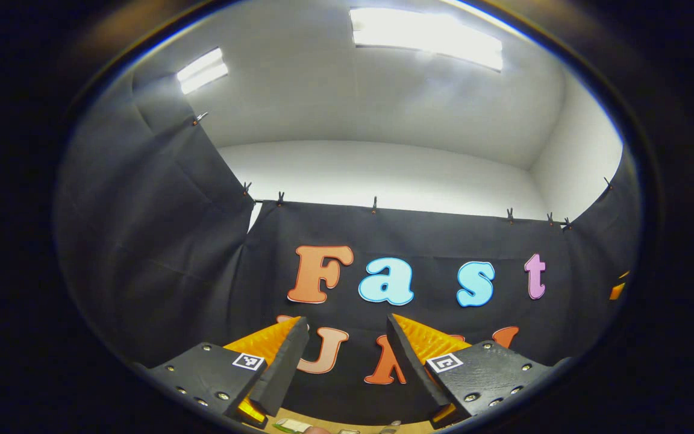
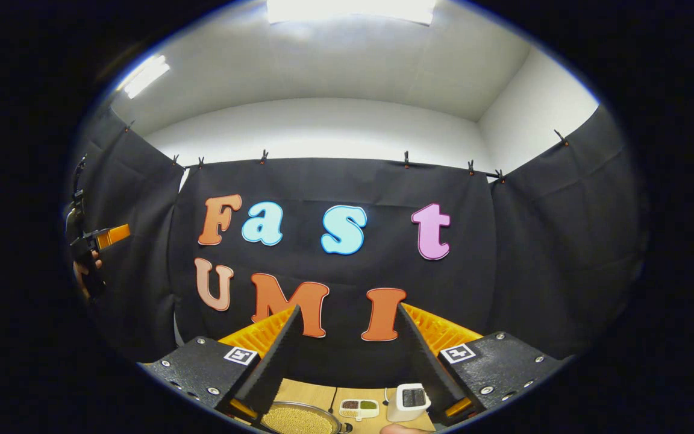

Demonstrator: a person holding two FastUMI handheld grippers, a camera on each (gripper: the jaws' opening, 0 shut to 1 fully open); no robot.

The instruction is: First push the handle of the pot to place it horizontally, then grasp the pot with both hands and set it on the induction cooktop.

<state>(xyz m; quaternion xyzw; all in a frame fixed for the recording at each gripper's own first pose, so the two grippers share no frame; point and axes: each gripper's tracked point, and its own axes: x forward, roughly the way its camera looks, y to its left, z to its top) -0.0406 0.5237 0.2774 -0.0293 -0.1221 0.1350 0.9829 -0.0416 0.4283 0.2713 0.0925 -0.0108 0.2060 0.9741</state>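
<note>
Wooden table (image 2: 311, 392) edge below; both claws (image 1: 347, 349) (image 2: 344, 343) agape, raised.

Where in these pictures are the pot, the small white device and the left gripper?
pot (image 2: 300, 420): right gripper view, on its grain-like contents by the rim.
small white device (image 2: 408, 402): right gripper view, on its front.
left gripper (image 1: 347, 355): left gripper view, midway between its fingertips.

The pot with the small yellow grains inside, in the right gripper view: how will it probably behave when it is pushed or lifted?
The pot looks filled nearly to its rim with loose grains, so it is probably heavy for its size. If tilted, the grains may well shift or spill. Its rim looks like metal, so likely stiff and perhaps slippery.
</note>
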